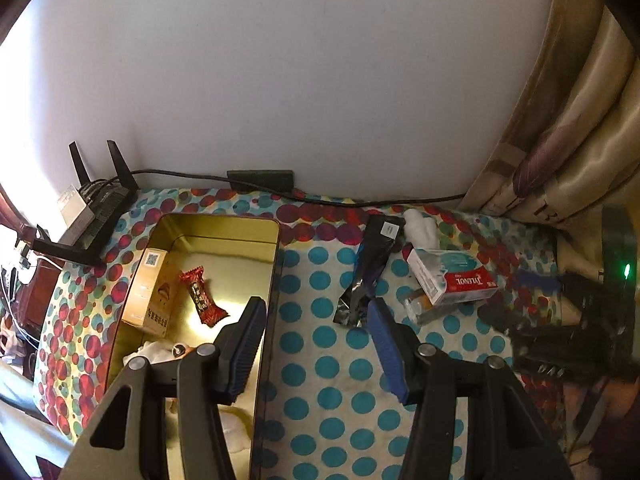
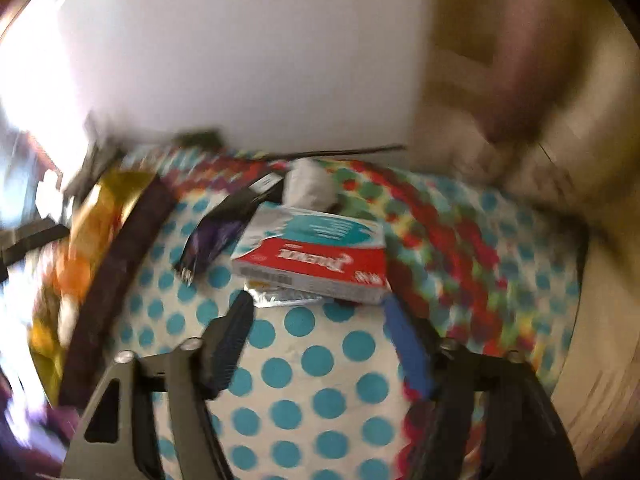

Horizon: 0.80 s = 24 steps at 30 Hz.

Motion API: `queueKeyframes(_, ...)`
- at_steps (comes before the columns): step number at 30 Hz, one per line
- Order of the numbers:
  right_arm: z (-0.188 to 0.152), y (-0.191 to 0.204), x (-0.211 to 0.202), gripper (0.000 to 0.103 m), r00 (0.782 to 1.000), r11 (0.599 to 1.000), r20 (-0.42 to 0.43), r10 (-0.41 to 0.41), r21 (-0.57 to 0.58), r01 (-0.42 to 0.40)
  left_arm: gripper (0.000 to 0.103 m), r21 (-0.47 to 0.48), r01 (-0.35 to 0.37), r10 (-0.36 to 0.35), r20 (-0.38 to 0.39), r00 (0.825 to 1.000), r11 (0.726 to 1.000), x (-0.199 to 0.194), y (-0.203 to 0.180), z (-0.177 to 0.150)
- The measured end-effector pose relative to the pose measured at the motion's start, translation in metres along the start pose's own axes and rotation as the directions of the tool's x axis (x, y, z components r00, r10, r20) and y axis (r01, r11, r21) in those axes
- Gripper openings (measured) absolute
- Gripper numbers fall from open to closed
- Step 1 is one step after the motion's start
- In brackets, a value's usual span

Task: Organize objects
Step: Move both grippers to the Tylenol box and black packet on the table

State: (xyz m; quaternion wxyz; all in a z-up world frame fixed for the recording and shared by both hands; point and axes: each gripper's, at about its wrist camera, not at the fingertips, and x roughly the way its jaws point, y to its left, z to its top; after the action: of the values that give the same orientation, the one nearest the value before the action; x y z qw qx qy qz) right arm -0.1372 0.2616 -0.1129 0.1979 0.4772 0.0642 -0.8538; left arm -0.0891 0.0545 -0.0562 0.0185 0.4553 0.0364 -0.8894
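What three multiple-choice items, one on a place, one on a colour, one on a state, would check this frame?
1. Where does the red-wrapped candy lie?
A. inside the gold tin
B. on the Tylenol box
C. on the router

2. What colour are the large dots on the cloth between the tin and the box?
A. yellow
B. teal
C. black

3. How does the right gripper stand?
A. shut on the black pouch
B. shut on the tin's rim
C. open, nothing between its fingers

Key: 1 A, the candy rests on the tin's floor. 2 B, teal dots on white. 3 C, only cloth shows between its fingers.
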Motion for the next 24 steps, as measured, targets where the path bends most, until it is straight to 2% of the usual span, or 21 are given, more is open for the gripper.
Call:
queueKeyframes(1, 0.011, 0.004, 0.000, 0.074, 1.000, 0.994, -0.020, 0.024, -0.102, -0.025, 0.054, 0.003, 0.000, 0.000, -0.002, 1.000, 1.000, 0.001, -0.001, -0.001)
queueKeyframes(2, 0.021, 0.007, 0.000, 0.082, 0.999, 0.983, -0.031, 0.044, -0.180, -0.049, 0.054, 0.004, 0.003, -0.003, -0.007, 1.000, 1.000, 0.001, -0.001, -0.001)
queueKeyframes(4, 0.041, 0.011, 0.004, 0.092, 0.994, 0.948, -0.073, 0.085, -0.302, -0.103, 0.054, 0.002, 0.001, -0.001, -0.017, 1.000, 1.000, 0.002, 0.000, -0.004)
queueKeyframes(7, 0.067, 0.012, 0.022, 0.093, 0.978, 0.881, -0.178, 0.106, -0.439, -0.176, 0.054, -0.012, -0.006, 0.006, -0.017, 1.000, 1.000, 0.000, 0.004, -0.007)
queueKeyframes(8, 0.074, 0.011, 0.030, 0.092, 0.965, 0.856, -0.235, 0.117, -0.468, -0.218, 0.054, -0.015, -0.011, 0.011, -0.016, 1.000, 1.000, -0.001, 0.006, -0.008)
queueKeyframes(11, 0.085, 0.014, 0.053, 0.093, 0.915, 0.797, -0.386, 0.120, -0.512, -0.320, 0.054, -0.029, -0.038, 0.037, -0.020, 0.999, 0.999, -0.003, 0.013, -0.010)
queueKeyframes(14, 0.082, 0.018, 0.066, 0.093, 0.874, 0.740, -0.477, 0.093, -0.554, -0.381, 0.054, -0.059, -0.066, 0.064, -0.028, 0.998, 0.996, -0.003, 0.023, -0.011)
queueKeyframes(18, 0.083, 0.027, 0.078, 0.093, 0.847, 0.659, -0.530, 0.030, -0.627, -0.416, 0.054, -0.095, -0.099, 0.095, -0.043, 0.995, 0.991, 0.000, 0.030, -0.012)
queueKeyframes(24, 0.074, 0.036, 0.100, 0.093, 0.820, 0.574, -0.571, -0.026, -0.681, -0.456, 0.054, -0.113, -0.125, 0.118, -0.069, 0.991, 0.986, 0.007, 0.032, -0.010)
